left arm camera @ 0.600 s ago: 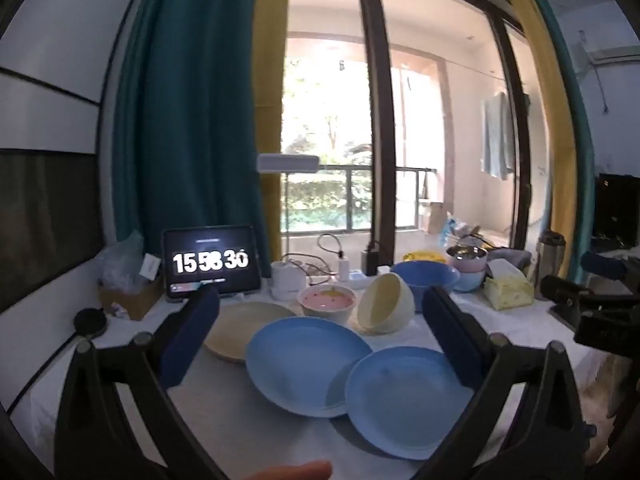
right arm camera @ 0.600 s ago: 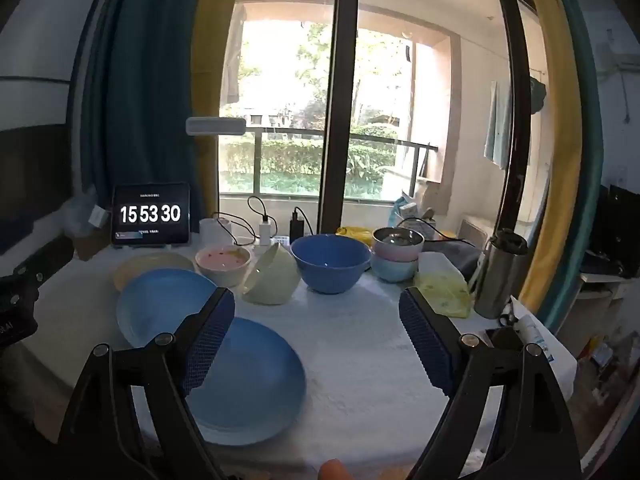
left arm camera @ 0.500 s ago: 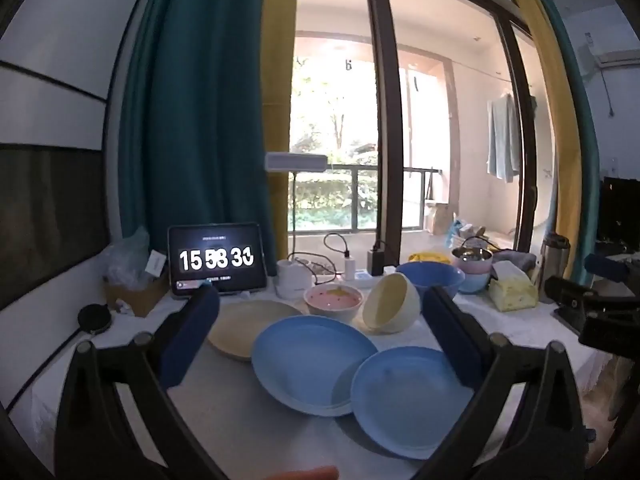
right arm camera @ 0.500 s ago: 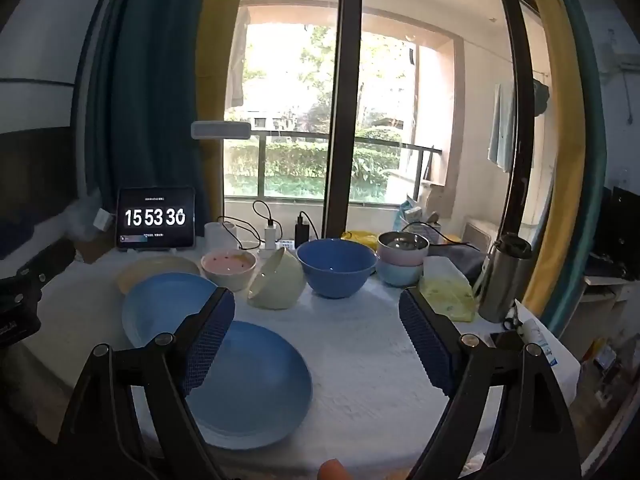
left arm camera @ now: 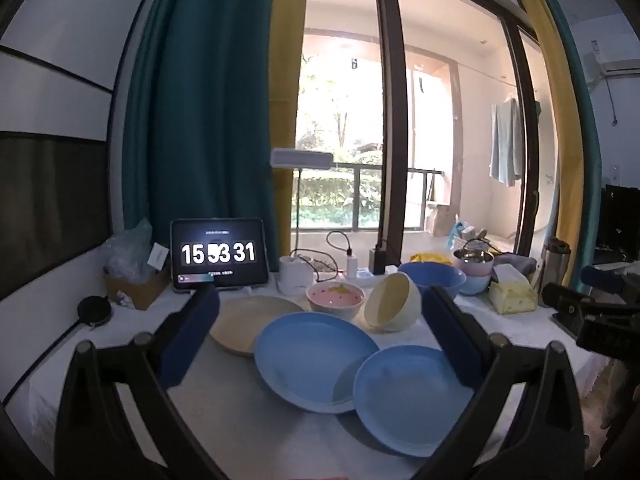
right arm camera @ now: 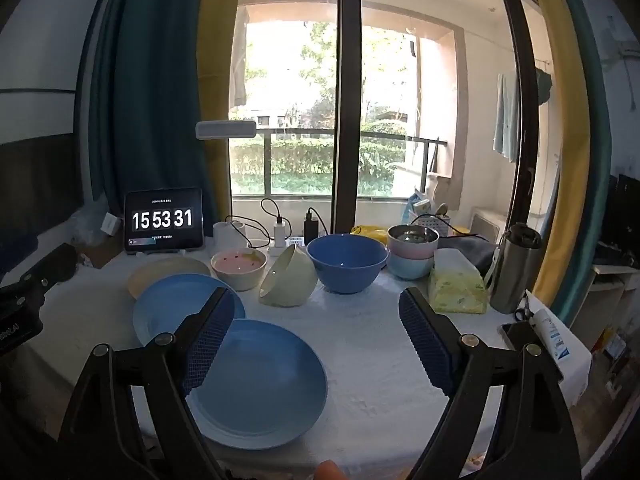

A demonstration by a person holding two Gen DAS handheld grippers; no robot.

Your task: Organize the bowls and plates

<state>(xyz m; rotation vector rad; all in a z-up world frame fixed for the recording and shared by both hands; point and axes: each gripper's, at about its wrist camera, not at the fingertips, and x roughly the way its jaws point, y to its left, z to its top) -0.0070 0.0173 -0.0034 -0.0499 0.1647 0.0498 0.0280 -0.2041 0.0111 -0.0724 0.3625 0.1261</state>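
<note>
Now, in the left wrist view, the cream plate (left arm camera: 244,322) sits left of center, the 2 blue plates overlapping to its right: far plate (left arm camera: 312,354), near plate (left arm camera: 412,400). The left gripper (left arm camera: 320,344), jaws spread and empty, hovers above them, level, pointing at the window. Further right, a tipped cream bowl (right arm camera: 288,276) leans beside the blue bowl (right arm camera: 346,260). The right gripper (right arm camera: 316,340), also spread and empty, has the near plate just lower left of it, likely nearer.

Home living room: curtains (left arm camera: 200,120), balcony door (right arm camera: 348,100) with hung laundry (left arm camera: 506,144), cloth-covered worktop (right arm camera: 360,332) holding tableware, tissues (right arm camera: 458,286), chargers (right arm camera: 280,232).
</note>
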